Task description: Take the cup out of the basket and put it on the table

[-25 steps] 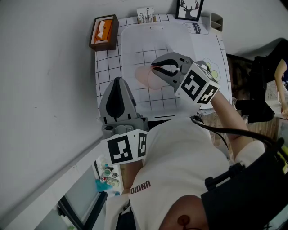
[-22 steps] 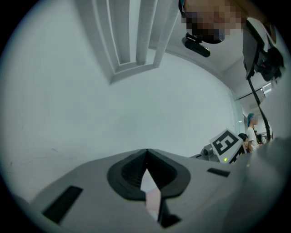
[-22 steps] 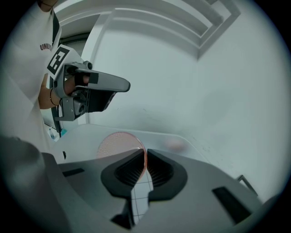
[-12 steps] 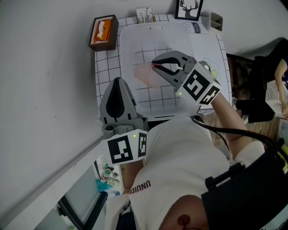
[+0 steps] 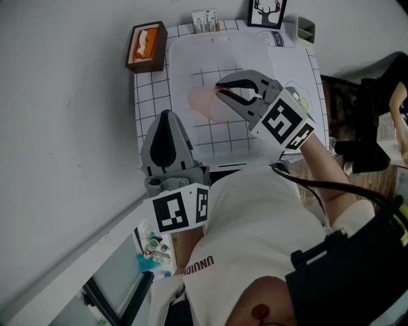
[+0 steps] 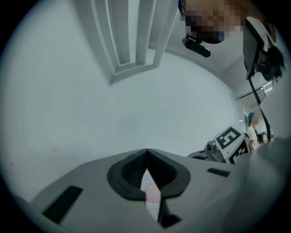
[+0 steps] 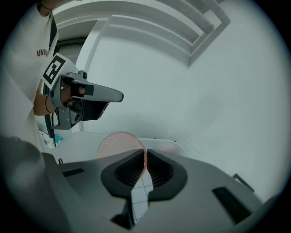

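Non-task stuff in view:
- White grid mat (image 5: 155, 108), black lines, covers most of the work surface.
- Wooden tissue box (image 5: 147, 46) at the mat's far-left corner, orange pack showing in its top opening.
- Small card stand (image 5: 206, 21) on the far edge, print too small to read.
- Framed deer print (image 5: 268, 13) just right of it, upright.
- Grey open holder (image 5: 306, 30) at the far-right corner.
- Yellow-green ringed item (image 5: 302, 99) on the mat's right side, mostly hidden.
- Teal and white clutter (image 5: 152, 253) low on the left.
- Black cable (image 5: 338, 189) on the right.
- Second person (image 5: 401, 114) at the right edge.
- Stepped ceiling trim (image 6: 132, 41) overhead.
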Demonstrator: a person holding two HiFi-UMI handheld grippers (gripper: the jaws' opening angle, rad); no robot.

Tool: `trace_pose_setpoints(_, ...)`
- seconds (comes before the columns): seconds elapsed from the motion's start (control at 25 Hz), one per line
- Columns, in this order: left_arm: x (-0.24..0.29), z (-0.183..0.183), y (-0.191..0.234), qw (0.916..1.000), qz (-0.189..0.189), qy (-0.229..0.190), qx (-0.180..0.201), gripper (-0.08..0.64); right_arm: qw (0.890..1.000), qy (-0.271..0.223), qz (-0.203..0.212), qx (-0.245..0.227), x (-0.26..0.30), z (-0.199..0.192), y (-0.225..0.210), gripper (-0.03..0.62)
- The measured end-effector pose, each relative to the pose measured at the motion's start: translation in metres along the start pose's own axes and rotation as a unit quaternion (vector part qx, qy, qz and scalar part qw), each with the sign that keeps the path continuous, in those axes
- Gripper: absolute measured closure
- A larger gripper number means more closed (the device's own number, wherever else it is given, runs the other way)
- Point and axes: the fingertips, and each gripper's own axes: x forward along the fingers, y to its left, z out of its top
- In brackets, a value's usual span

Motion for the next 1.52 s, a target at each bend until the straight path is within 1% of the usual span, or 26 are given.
trace_pose_setpoints(1.52, -0.012, 0.004, 0.002, 0.9999, 0.004, -0.012, 0.002, 0.548, 0.997, -0.049, -0.061, 0.015, -0.02, 0.024, -0.007, 0.557)
